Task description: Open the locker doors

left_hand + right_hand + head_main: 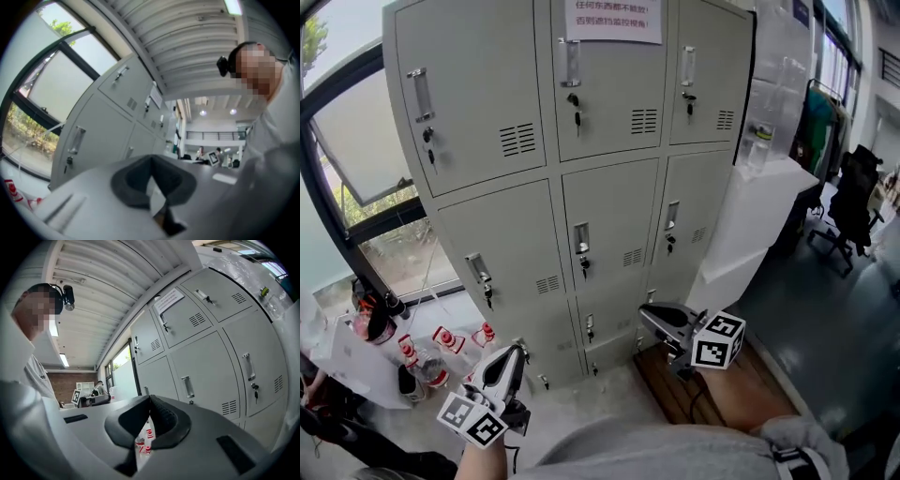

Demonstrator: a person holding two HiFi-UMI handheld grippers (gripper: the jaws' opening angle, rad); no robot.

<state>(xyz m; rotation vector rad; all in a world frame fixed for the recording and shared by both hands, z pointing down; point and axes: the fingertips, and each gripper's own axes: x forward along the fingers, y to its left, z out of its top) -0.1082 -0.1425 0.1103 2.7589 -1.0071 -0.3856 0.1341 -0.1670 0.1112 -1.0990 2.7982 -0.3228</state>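
Window (pixel 356 141) sat far left, with red-labelled bottles (pixel 422 361) bunched below it. Just right of those hung the left gripper (pixel 518 349), low down, claw pinched together with nothing in it, tips towards the foot of the lockers (pixel 609 197).

The lockers filled the middle, three columns wide, and every door in view was closed, so the job looked to be at its very start. Each door had a handle near its left edge with a key dangling under it: one on the left column's middle door (pixel 478 269), one on the centre door (pixel 581 237), one further right (pixel 672 216). A notice (pixel 614 19) was stuck on the top centre door.

The right gripper (pixel 644 314) was low as well, near the bottom-right door, claw clamped tight and empty. Whether it touched the steel, no view showed.

Further right stood a white box (pixel 759 225), then a chair (pixel 848 216) well apart.

The step in hand looked like the approach to a first handle. To do it well, the claw would need to spread before arriving, come in square, and close on the handle itself, not the loose key below. With handles on the left edge, hinges were likely on the right, so the pull should probably follow that arc, with the other gripper kept clear of the swing and of the bottles
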